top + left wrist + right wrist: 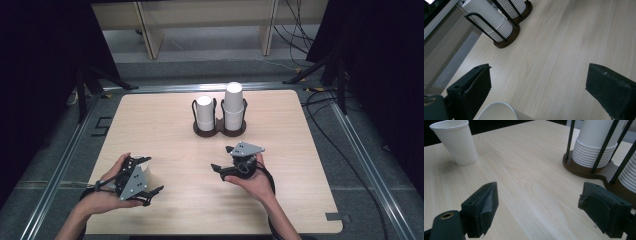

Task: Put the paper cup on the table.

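A single white paper cup (456, 141) stands upright on the wooden table (175, 135); its rim (496, 110) lies low between the jaws of my left gripper (539, 68), close to the left jaw and clear of the right one. In the high view my left gripper (154, 174) is at the near left, open, with the cup (144, 171) inside its span. My right gripper (220, 157) is at the near right, open with nothing between its jaws (539, 186). A dark brown cup holder (220, 132) at the table's middle back carries two stacks of upturned white cups (205, 112) (233, 102).
Black wire posts rise around each stack (596, 142) on the holder's base (586, 171). In the left gripper view the holder (506, 41) sits near the table's far edge. Metal rails (65, 165) border the table, and cables (350, 165) lie on the floor at the right.
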A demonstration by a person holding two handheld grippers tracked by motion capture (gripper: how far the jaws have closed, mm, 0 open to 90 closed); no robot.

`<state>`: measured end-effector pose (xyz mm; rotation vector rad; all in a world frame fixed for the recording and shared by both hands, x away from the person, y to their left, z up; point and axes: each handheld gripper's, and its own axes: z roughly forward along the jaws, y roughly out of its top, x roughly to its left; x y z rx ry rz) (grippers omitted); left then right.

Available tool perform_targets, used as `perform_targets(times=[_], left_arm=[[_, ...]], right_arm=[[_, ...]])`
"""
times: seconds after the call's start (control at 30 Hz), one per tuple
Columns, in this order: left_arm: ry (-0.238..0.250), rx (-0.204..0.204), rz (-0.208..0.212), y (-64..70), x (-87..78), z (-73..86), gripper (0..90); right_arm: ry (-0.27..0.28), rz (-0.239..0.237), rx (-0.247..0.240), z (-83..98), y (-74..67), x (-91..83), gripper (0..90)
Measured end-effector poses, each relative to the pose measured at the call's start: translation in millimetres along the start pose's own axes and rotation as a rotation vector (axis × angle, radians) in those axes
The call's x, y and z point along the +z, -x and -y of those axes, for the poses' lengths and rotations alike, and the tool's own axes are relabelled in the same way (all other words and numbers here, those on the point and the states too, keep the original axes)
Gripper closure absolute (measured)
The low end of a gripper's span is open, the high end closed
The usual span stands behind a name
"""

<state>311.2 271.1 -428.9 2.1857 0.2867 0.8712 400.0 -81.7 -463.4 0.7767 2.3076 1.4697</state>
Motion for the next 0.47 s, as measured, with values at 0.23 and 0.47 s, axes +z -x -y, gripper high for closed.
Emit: perform_targets(times=[0.23,0.47], left_arm=[[0.065,-0.056,-0.058,15.5,-5.6,11.8,5.8],[0.094,-0.099,-0.099,27.0,-10.1,26.5,5.8]], right_arm=[[-0.002,0.002,0.004,0.9,-0.1,-0.2,15.6],[0.001,0.008,0.007,2.7,0.7,0.6,15.6]])
